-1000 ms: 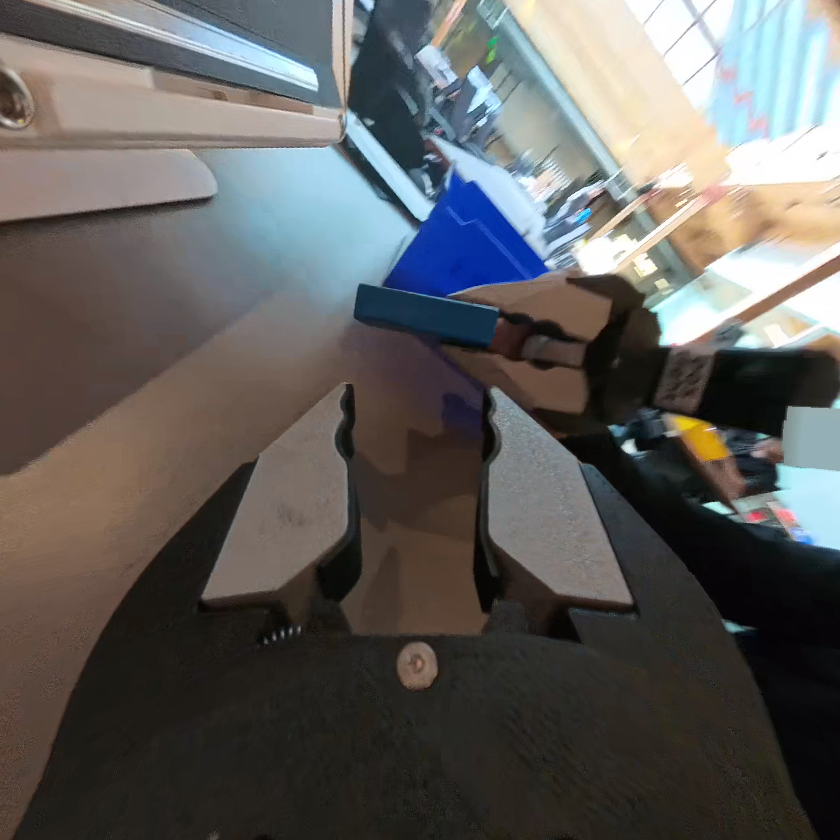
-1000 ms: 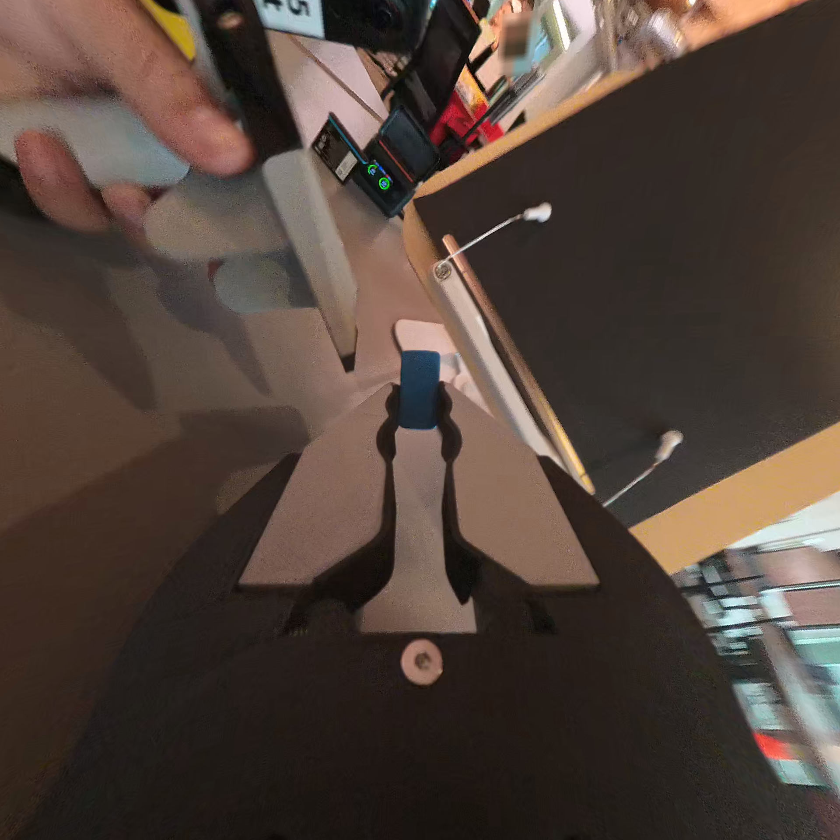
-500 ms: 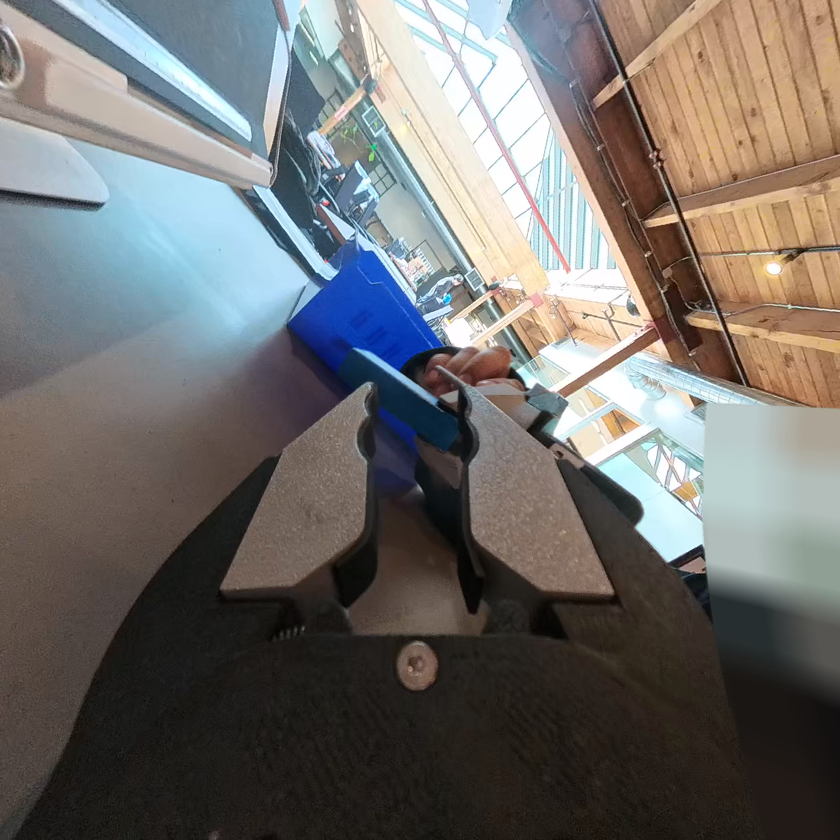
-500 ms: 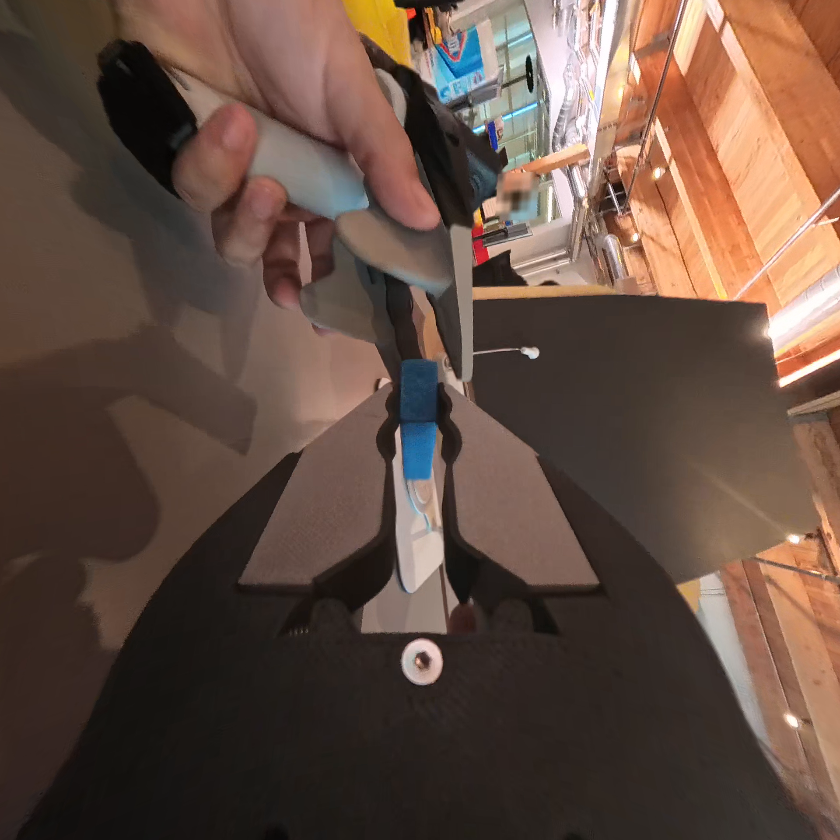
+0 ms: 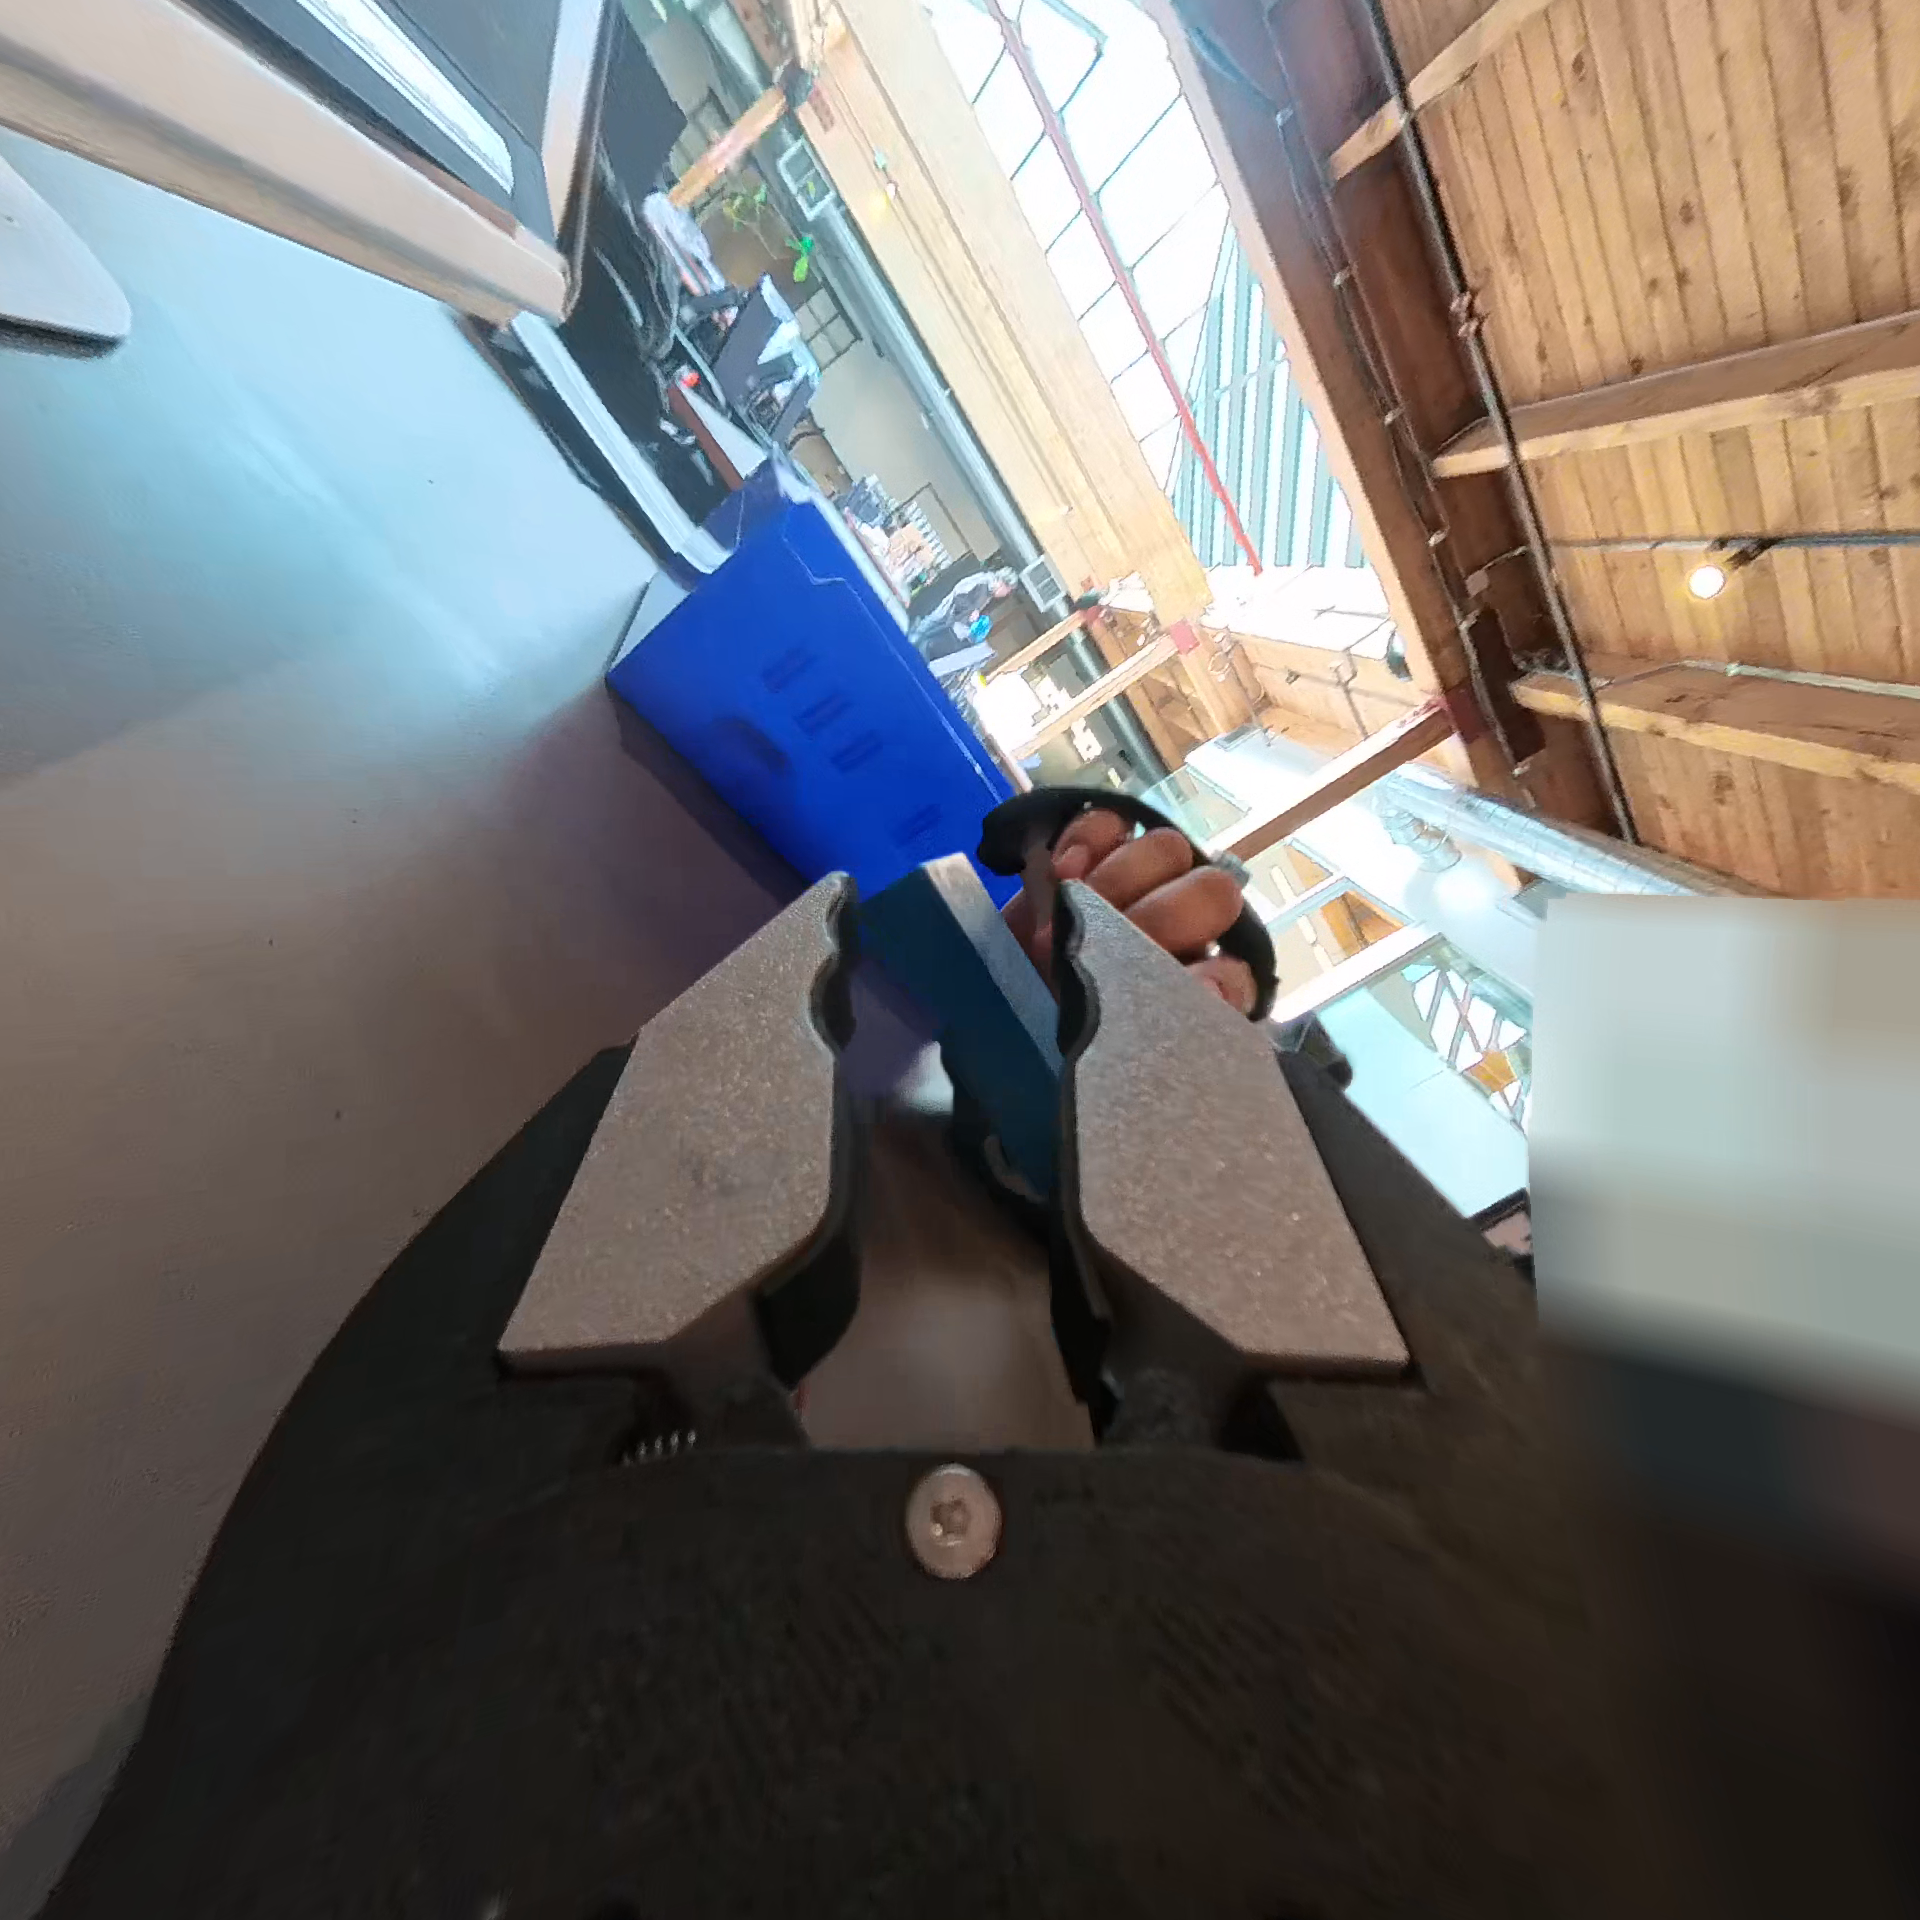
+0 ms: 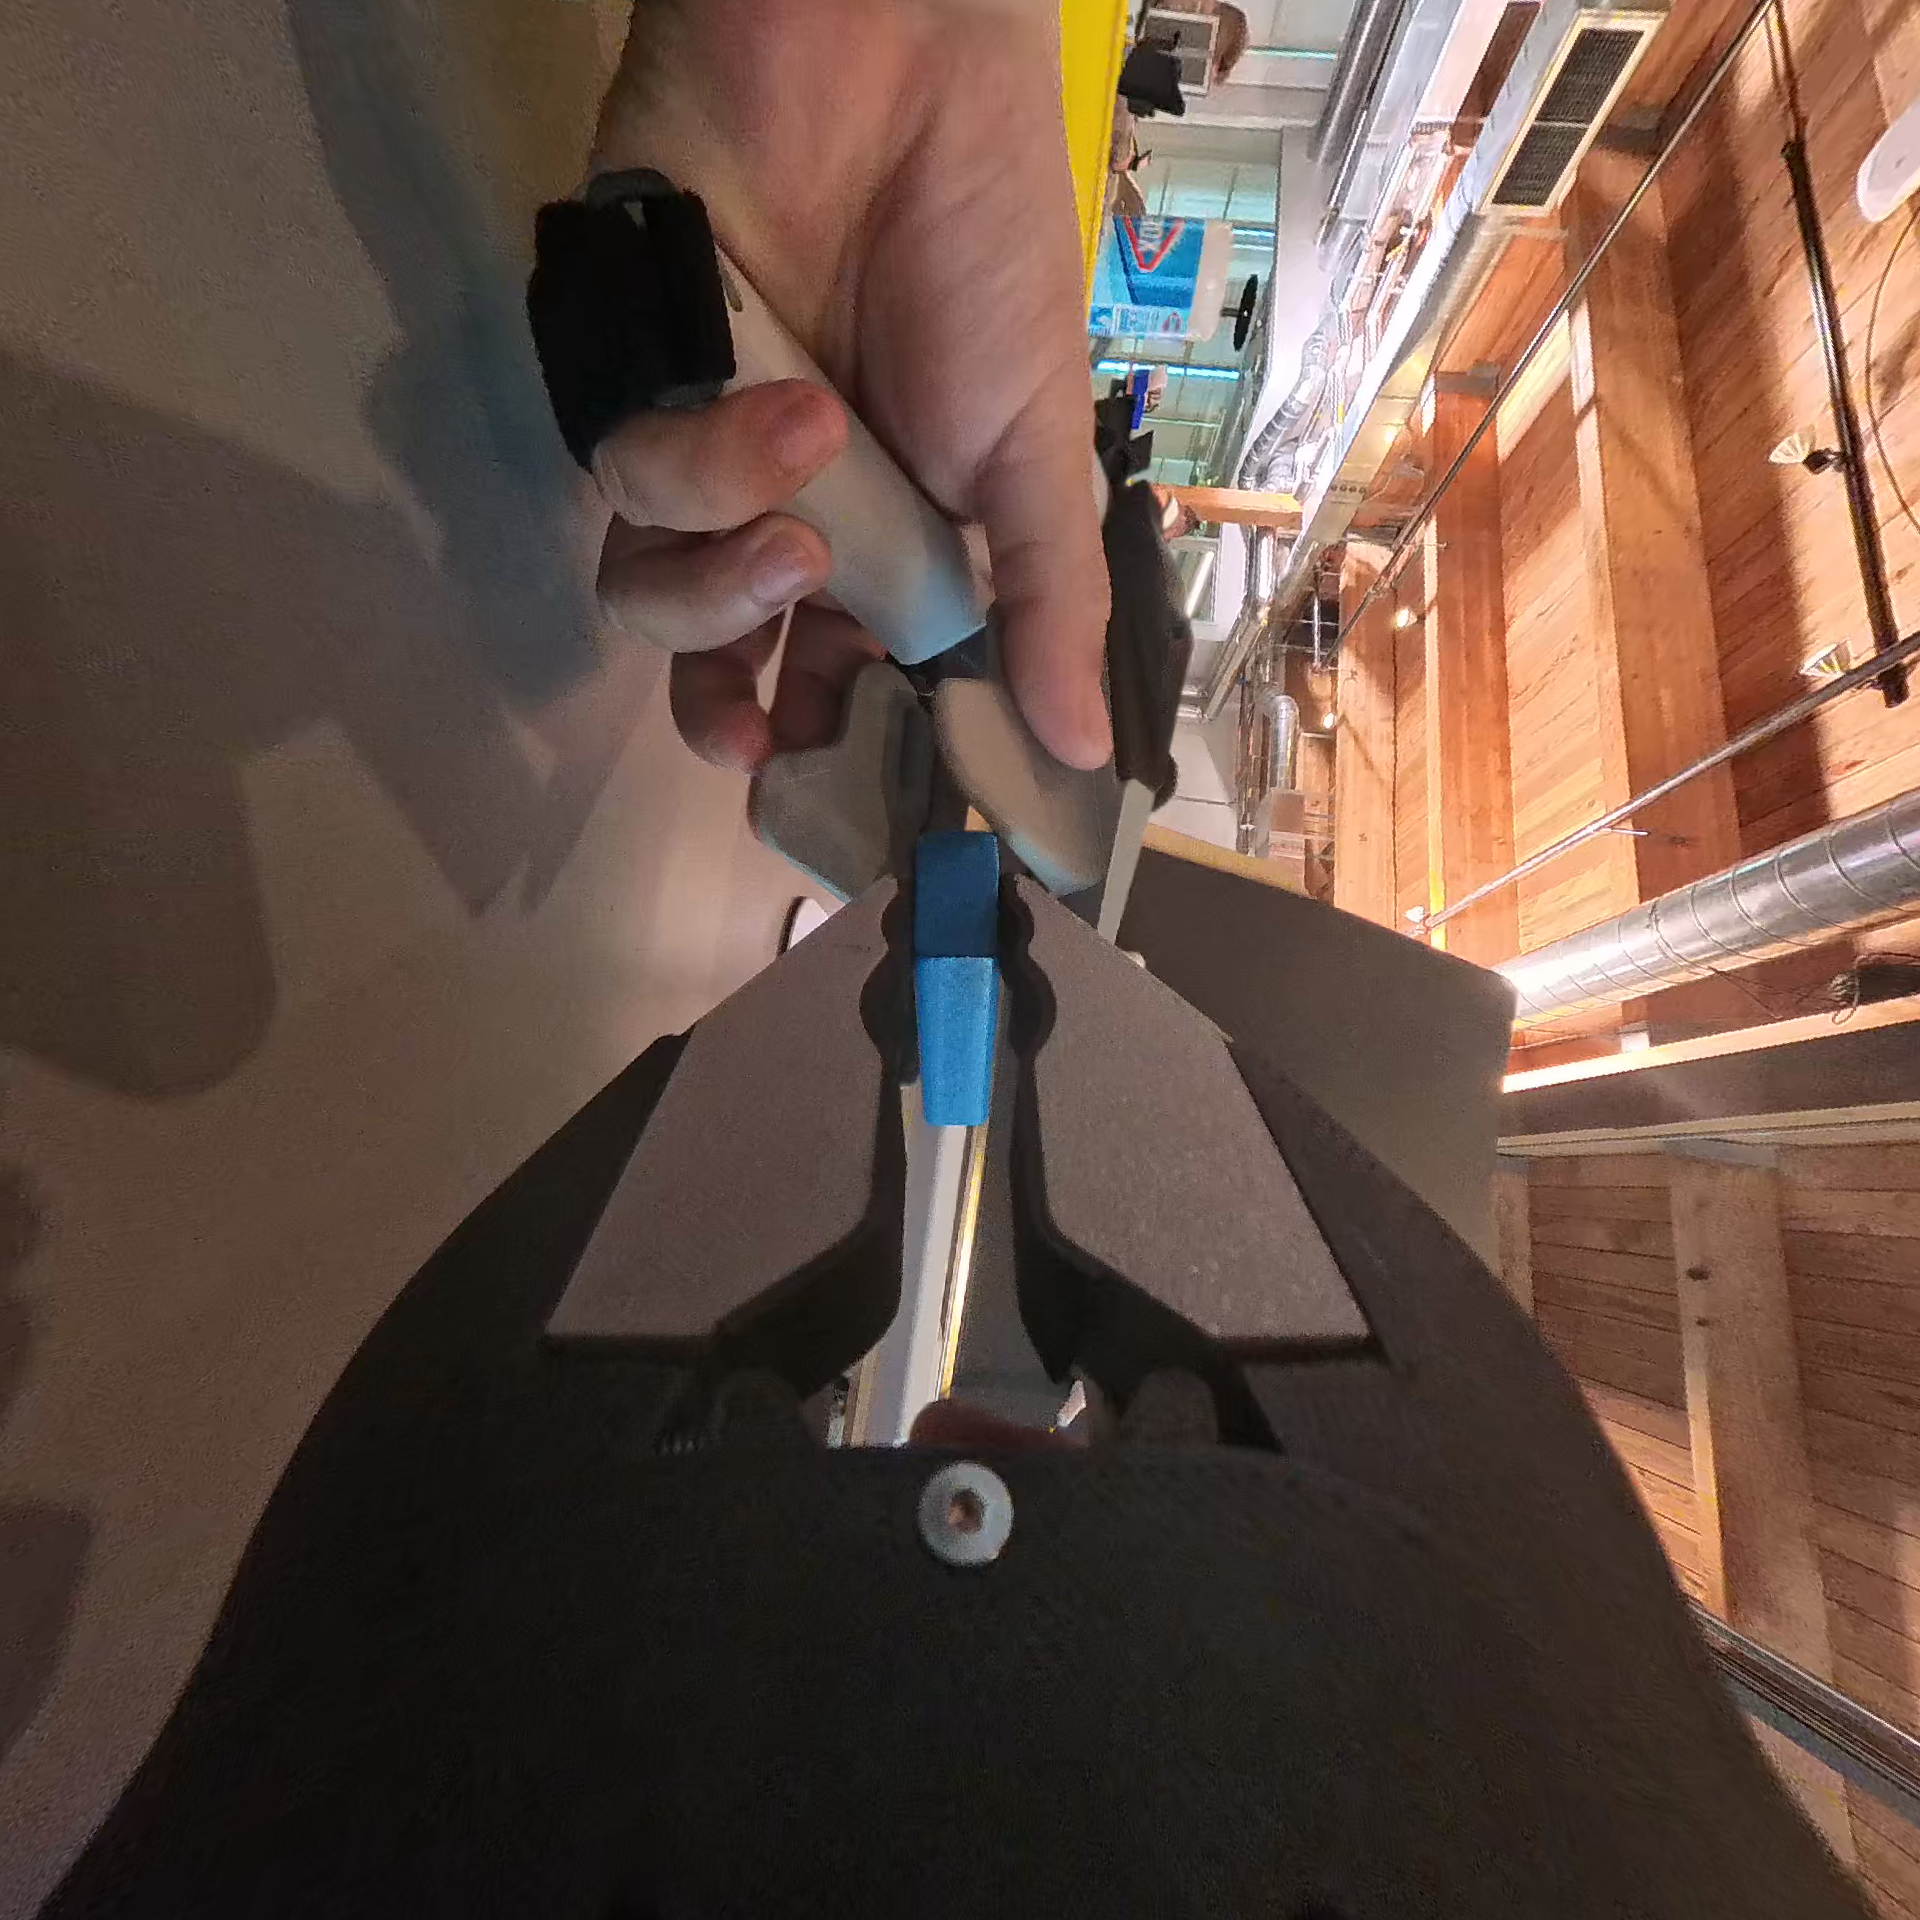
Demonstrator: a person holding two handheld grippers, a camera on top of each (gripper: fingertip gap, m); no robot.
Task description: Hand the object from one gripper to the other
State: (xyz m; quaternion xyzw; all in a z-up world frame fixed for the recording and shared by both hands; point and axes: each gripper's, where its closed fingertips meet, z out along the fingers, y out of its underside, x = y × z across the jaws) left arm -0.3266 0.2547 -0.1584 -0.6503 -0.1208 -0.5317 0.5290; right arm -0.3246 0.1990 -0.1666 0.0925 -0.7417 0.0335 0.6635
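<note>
A blue block is clamped between the fingers of my right gripper, with its far end sticking out past the tips. My left gripper, held by a hand, faces it with its fingers on either side of that far end. In the left wrist view the block sits inside my open left gripper. It lies against the right finger, with a gap to the left finger. The hand holding the right gripper shows just behind it.
A blue bin stands on the grey table behind the grippers. A black panel with a wooden edge runs along the table's back. A black board lies beyond the right gripper. Tip to tip, the grippers are about 5 centimeters apart.
The left gripper has closed in on the block held by the right gripper. The block's free end now lies between its open jaws. Both views have tilted up toward the ceiling.
</note>
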